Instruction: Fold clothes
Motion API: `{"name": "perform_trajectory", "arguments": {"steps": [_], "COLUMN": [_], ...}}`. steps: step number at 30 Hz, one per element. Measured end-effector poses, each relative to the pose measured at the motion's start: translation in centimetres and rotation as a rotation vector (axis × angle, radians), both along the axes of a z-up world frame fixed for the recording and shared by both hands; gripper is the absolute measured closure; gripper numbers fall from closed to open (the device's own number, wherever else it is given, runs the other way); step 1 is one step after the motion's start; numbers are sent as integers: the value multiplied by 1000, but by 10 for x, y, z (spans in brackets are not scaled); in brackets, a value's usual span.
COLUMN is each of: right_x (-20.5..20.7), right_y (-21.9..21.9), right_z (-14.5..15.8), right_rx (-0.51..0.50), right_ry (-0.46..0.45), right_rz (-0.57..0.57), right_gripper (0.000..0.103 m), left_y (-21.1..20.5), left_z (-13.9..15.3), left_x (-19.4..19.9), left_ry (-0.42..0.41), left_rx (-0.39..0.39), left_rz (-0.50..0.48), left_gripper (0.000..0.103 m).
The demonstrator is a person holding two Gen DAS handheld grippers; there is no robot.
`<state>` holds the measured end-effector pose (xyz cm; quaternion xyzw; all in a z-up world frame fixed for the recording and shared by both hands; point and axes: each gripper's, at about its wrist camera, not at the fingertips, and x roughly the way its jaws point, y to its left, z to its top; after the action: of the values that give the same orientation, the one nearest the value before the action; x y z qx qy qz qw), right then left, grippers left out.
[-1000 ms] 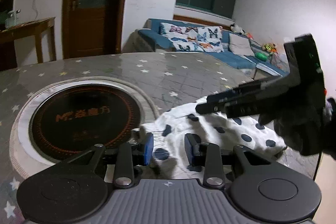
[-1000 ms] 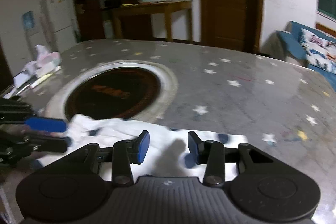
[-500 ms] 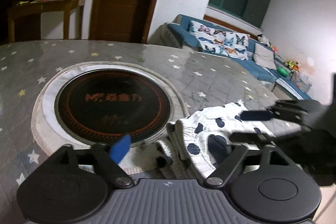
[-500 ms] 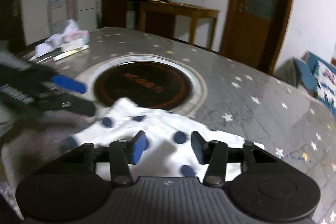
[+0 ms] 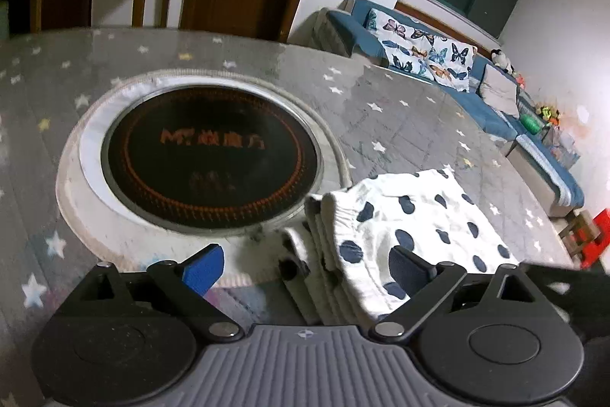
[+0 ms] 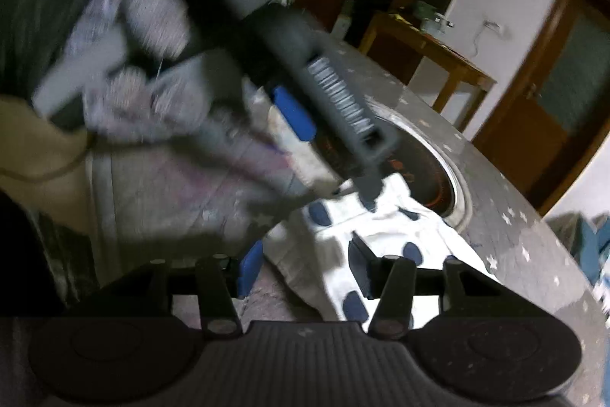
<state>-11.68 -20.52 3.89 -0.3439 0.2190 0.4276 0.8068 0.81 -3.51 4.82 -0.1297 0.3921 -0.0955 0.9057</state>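
Note:
A white garment with dark blue dots (image 5: 411, 224) lies folded on the grey star-patterned table, its stacked folded edge toward me. My left gripper (image 5: 305, 266) is open wide above the garment's near edge, holding nothing. In the right wrist view the garment (image 6: 385, 239) lies just ahead of my right gripper (image 6: 305, 271), which is open and empty. The left gripper and the gloved hand holding it cross that view, blurred, with one blue pad (image 6: 293, 113) showing.
A round black induction plate (image 5: 209, 155) with a white ring is set into the table (image 5: 400, 117) left of the garment. A blue sofa (image 5: 438, 63), a red stool (image 5: 591, 239) and a wooden side table (image 6: 431, 52) stand beyond the table's edge.
My left gripper went from nearly shut on the garment to wide open, letting it go. My right gripper has swung left, opened wider and now faces the left gripper. The garment lies more compactly folded.

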Motion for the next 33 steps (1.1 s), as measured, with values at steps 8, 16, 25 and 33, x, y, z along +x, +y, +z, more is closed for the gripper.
{"name": "perform_trajectory", "arguments": {"steps": [8, 16, 25, 33], "right_x": [-2, 7, 17, 10], "right_y": [14, 5, -9, -20], "right_z": [-21, -9, 14, 21], "right_rx": [-69, 34, 146, 180], "right_ry": [-62, -22, -5, 13], "right_rz": [2, -57, -109, -122], "right_gripper": [54, 75, 80, 83], "left_y": [10, 18, 24, 18], "left_z": [-6, -19, -30, -45], "left_x": [2, 3, -1, 9], "left_ry": [85, 177, 238, 288], "left_rx": [-143, -305, -513, -635], "left_rz": [28, 64, 108, 125], "left_gripper": [5, 5, 5, 15]}}
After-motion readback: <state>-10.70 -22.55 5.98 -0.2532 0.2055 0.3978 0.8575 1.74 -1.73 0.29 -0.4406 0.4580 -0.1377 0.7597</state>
